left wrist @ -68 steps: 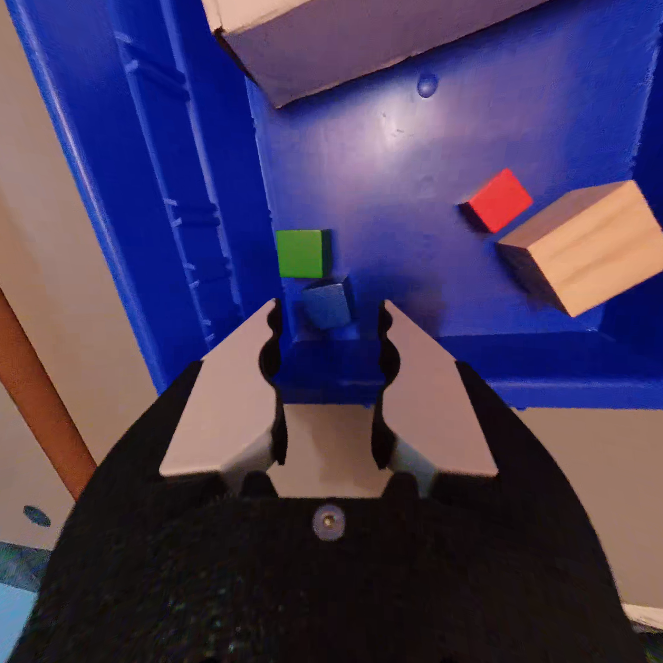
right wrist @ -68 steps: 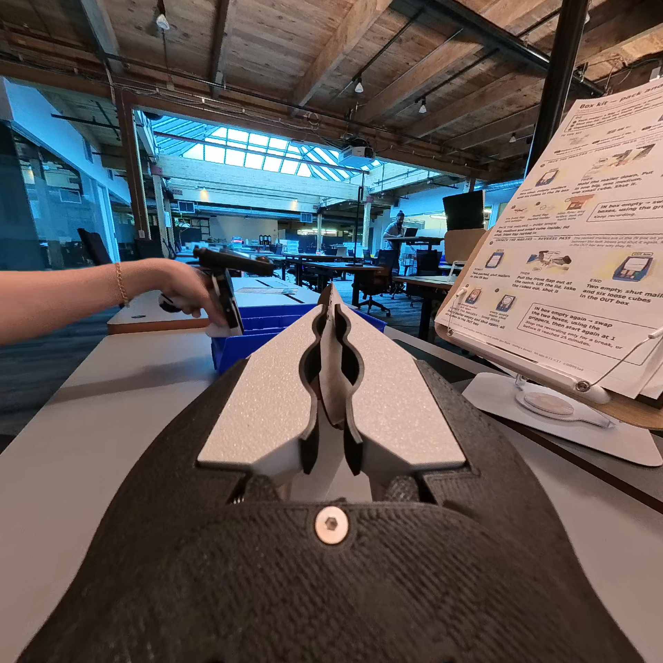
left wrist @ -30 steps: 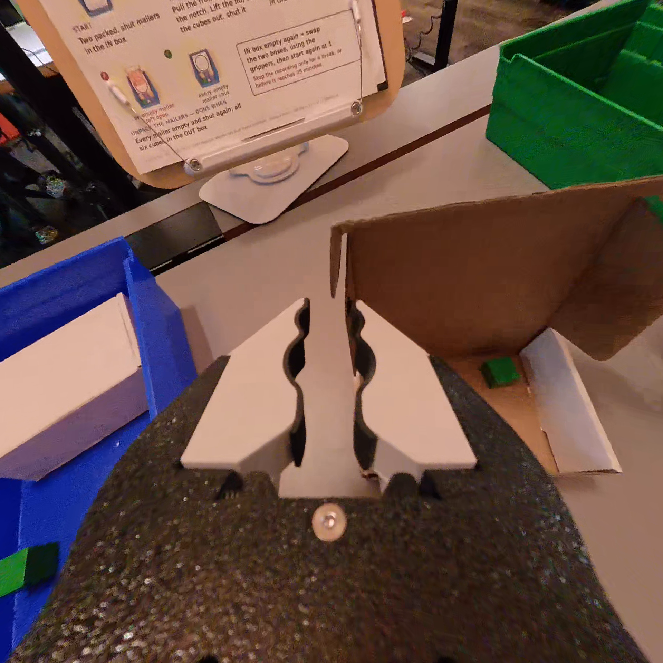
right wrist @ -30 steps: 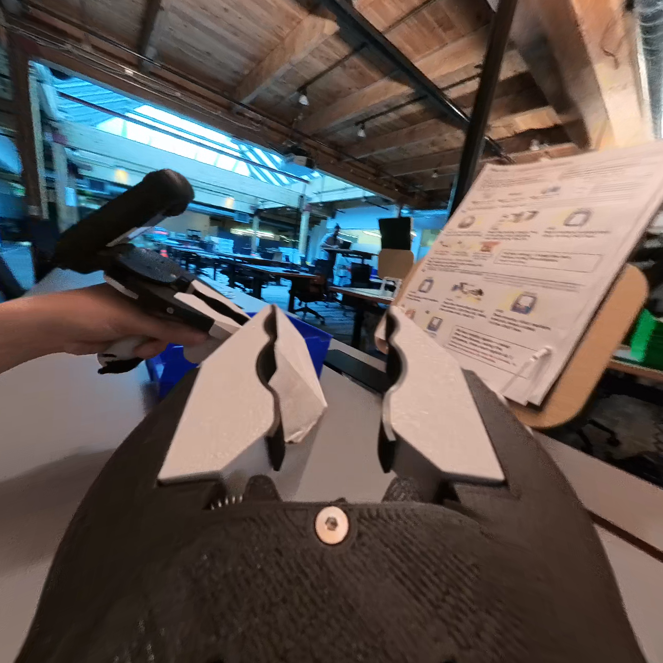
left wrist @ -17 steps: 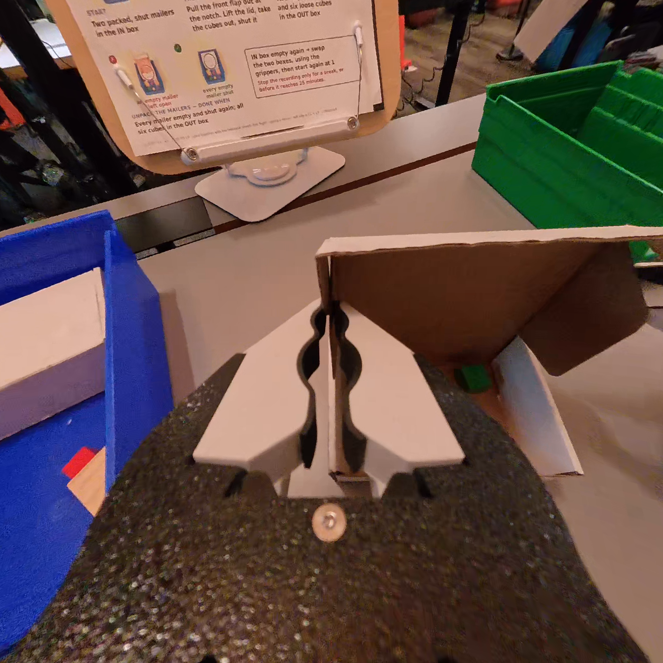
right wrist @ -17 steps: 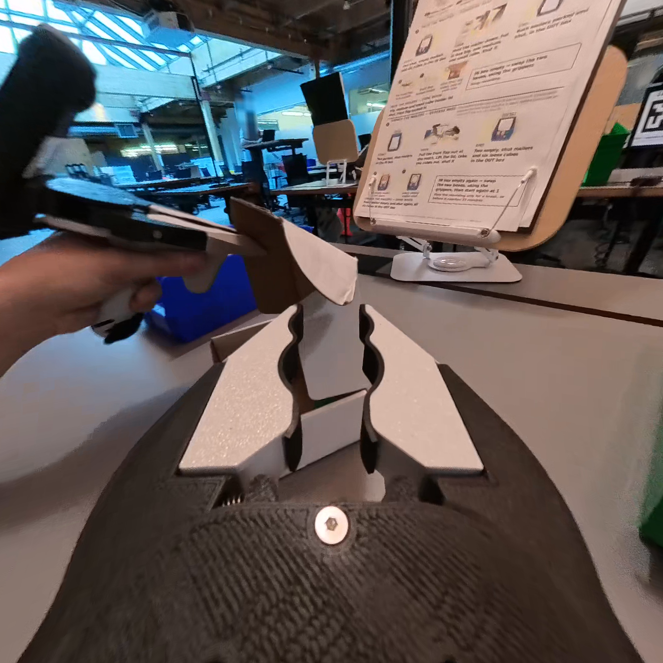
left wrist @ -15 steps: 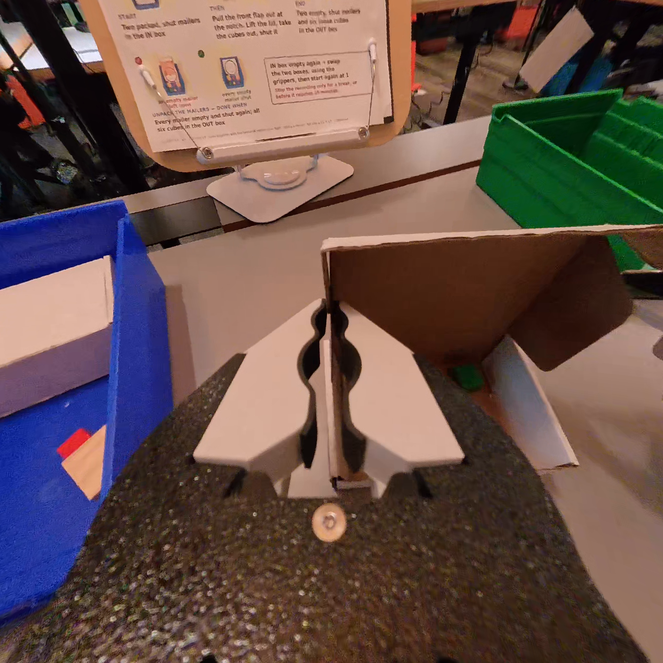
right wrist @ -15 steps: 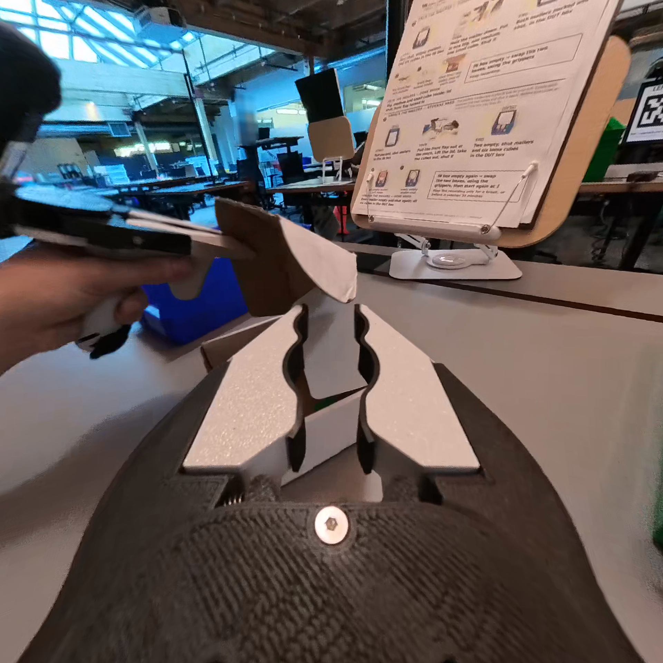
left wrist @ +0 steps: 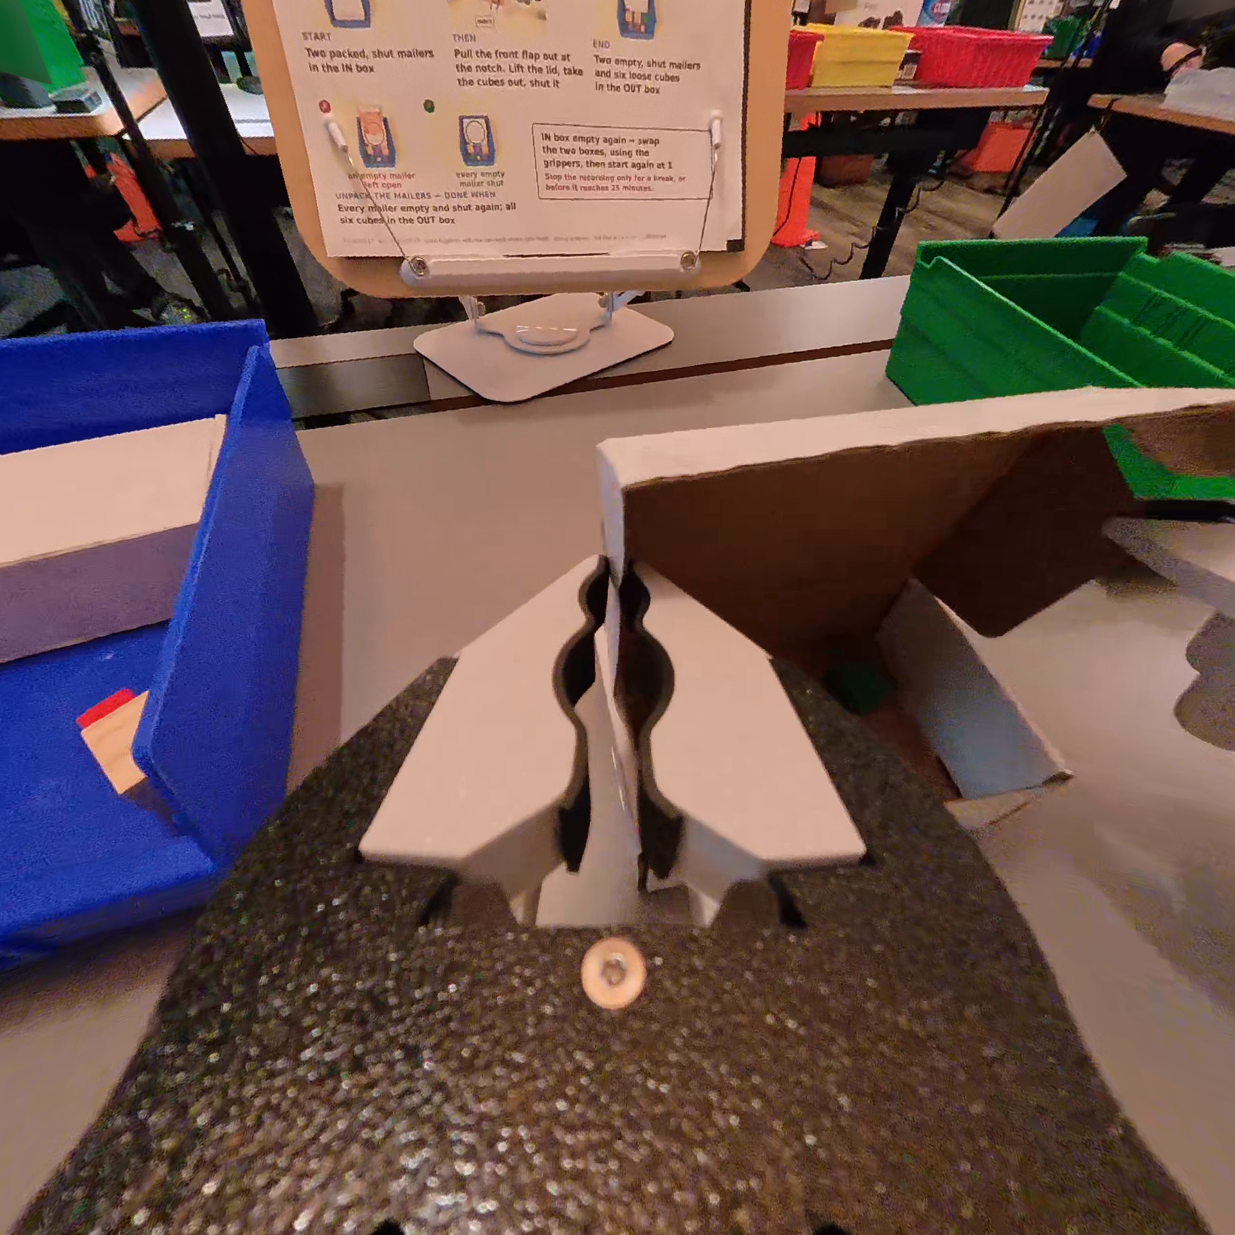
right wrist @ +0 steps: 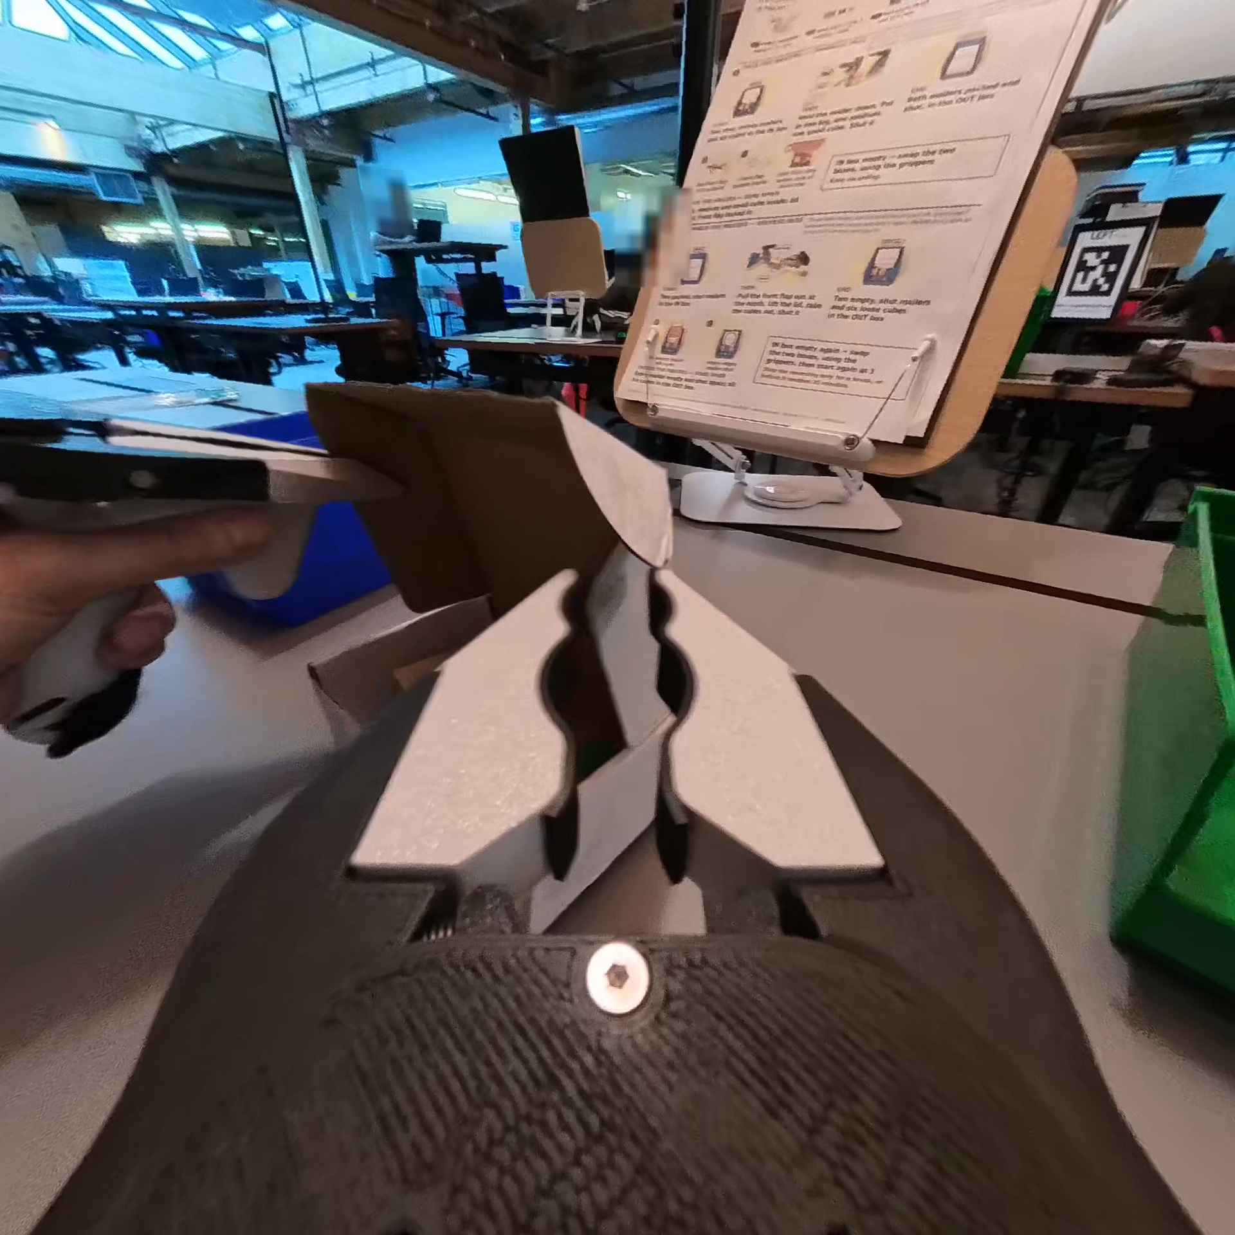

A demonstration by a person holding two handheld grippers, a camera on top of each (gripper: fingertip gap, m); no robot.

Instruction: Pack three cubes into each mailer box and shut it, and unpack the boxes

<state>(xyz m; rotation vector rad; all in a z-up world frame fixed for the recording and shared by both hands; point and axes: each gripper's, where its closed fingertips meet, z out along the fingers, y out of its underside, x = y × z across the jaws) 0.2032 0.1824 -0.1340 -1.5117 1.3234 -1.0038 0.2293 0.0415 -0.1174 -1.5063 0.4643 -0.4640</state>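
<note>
An open mailer box stands on the grey table with its lid (left wrist: pixel 835 534) raised and its brown inside facing me. A small green cube (left wrist: pixel 859 685) lies inside; it also shows in the right wrist view (right wrist: pixel 601 752). My left gripper (left wrist: pixel 613 568) is shut on the lid's left edge and holds it up; it also shows in the right wrist view (right wrist: pixel 334 484). My right gripper (right wrist: pixel 616 578) is narrowly open, with the lid's white right side flap (right wrist: pixel 621 635) between its jaws.
A blue bin (left wrist: pixel 227 568) on the left holds a shut white mailer (left wrist: pixel 87 508), a red cube (left wrist: pixel 107 708) and a wooden cube (left wrist: pixel 117 748). A green bin (left wrist: pixel 1002 321) stands at the right. An instruction stand (left wrist: pixel 534 133) is behind the mailer.
My left gripper left the blue bin, shut on the lid's left edge and tipped it towards closing. My right gripper let go of the flap, swung towards the mailer, and its jaws narrowed around the side flap.
</note>
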